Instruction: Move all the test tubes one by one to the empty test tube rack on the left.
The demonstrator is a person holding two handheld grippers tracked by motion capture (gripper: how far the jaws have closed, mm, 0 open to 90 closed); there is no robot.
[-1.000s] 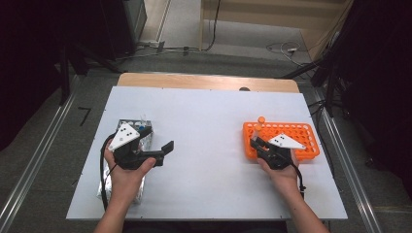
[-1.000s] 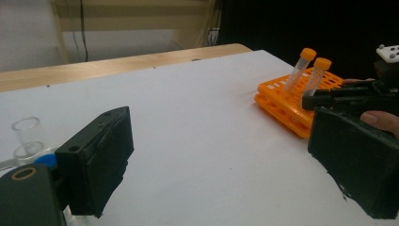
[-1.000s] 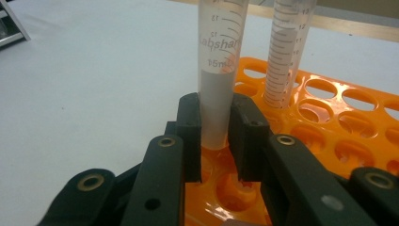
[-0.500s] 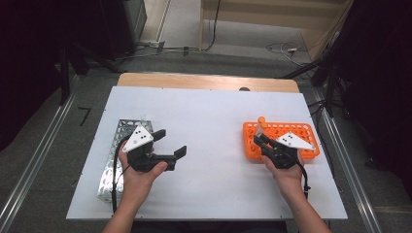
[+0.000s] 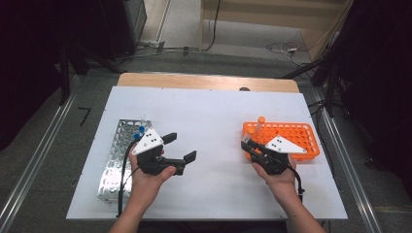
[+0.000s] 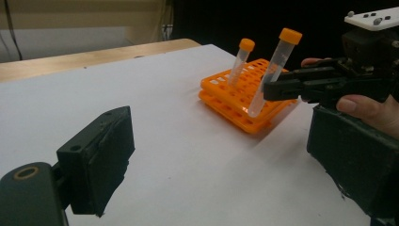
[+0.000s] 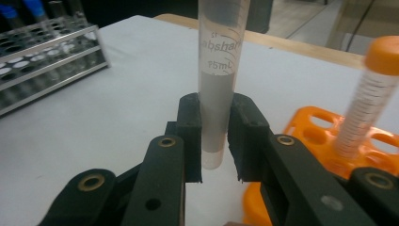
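The white desk (image 5: 214, 121) is lying bare between the metal rack (image 5: 116, 155) and the orange rack (image 5: 291, 138), giving wide passage there. Left of the orange rack, the right claw (image 5: 246, 144) is gripping a tube (image 6: 273, 70) and blocking its near corner. A second capped tube (image 6: 240, 61) is standing up in the orange rack.

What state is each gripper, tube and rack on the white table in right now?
Left black two-jaw gripper: open, holding nothing.
Right black two-jaw gripper: shut on clear orange-capped tube, lifted and tilted.
Second orange-capped tube: standing in orange plastic rack.
Metal rack: holds blue-capped tubes.
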